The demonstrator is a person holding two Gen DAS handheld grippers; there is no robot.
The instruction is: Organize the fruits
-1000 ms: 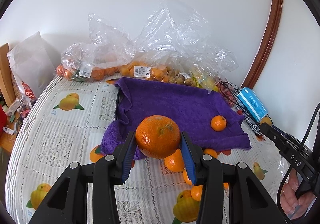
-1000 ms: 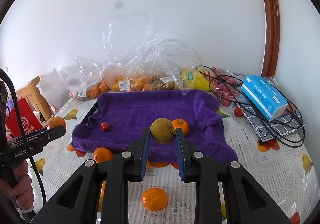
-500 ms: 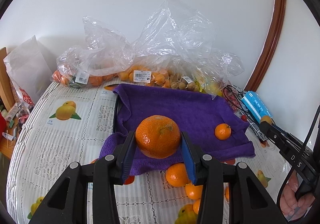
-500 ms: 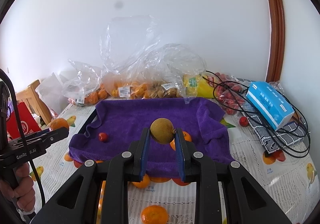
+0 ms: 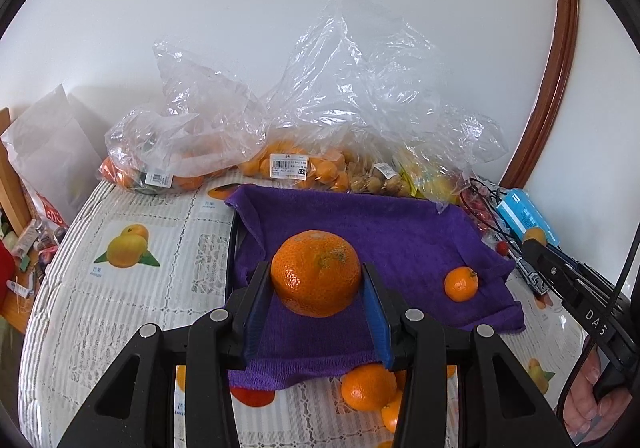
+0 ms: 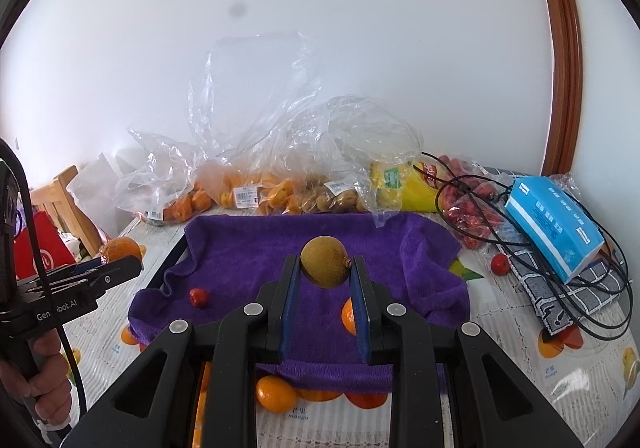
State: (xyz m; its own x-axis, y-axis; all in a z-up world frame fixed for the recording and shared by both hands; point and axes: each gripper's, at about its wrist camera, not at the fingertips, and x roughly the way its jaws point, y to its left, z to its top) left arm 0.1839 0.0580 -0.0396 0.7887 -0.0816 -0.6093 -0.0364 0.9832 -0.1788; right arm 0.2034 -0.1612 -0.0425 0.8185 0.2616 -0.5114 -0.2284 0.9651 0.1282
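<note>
The left gripper (image 5: pixel 316 288) is clamped on a large orange (image 5: pixel 316 272), its blue pads pressing both sides of the fruit, which is held in the air above the near part of the purple towel (image 5: pixel 400 232). The right gripper (image 6: pixel 325 280) is clenched on a small brown-green round fruit (image 6: pixel 325 262), also raised above the towel.

The purple towel lies draped over a dark tray (image 6: pixel 168 268) — only the tray's left edge shows. On the towel rest two items: a small mandarin (image 5: pixel 461 284) near its right side, and a small red fruit (image 6: pixel 199 298) near its left side. The two are well apart.

In front of the towel's near edge, loose mandarins (image 5: pixel 368 386) lie on the patterned tablecloth (image 5: pixel 120 308). Another small red fruit (image 6: pixel 500 264) sits on the tablecloth just right of the towel.

Behind the towel, against the wall, stand clear plastic bags of fruit (image 6: pixel 256 195) with price labels. To the right lie a blue box (image 6: pixel 556 224) and black cables (image 6: pixel 580 288). A person's hand (image 6: pixel 44 372) grips the left gripper's handle.
</note>
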